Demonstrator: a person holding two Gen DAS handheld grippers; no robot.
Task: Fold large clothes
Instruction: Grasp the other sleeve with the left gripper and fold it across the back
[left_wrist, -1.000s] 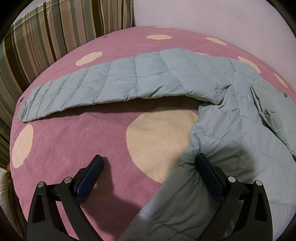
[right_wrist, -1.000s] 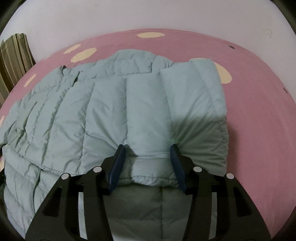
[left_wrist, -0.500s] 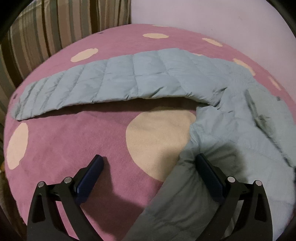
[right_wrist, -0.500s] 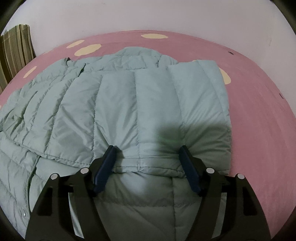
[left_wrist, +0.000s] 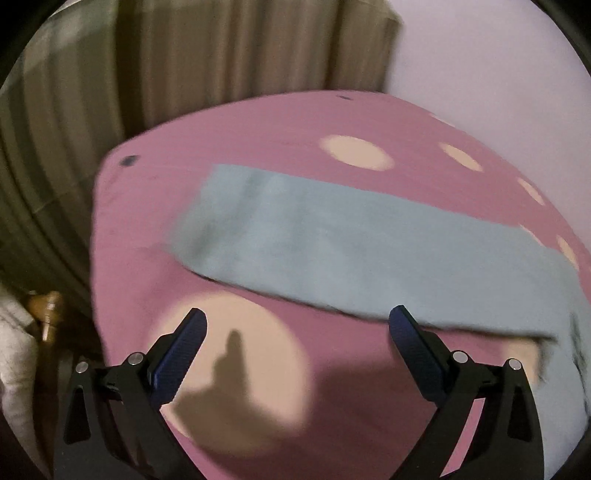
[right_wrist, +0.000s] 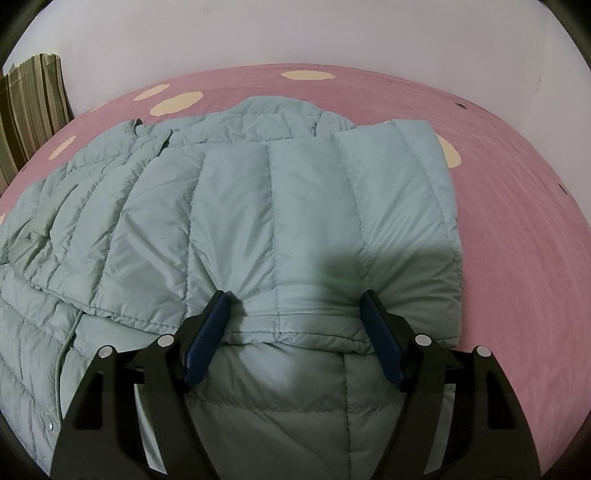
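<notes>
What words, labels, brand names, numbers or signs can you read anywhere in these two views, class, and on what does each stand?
None can be read. The blue puffer jacket, the pink dotted bedcover, the striped curtain and both claws show no lettering. The left wrist view is motion-blurred.

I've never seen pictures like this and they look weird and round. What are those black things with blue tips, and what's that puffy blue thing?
Those are tongs that a person holds, one in each hand, with a camera on each looking forward along the fingers. That lens bends the picture round. The left tongs are open above a pink bedspread with cream dots, looking at a stretched-out sleeve; that picture is blurry. The right tongs are open too, around the edge of the other sleeve, folded over a light blue puffer jacket. Nothing is gripped.
</notes>
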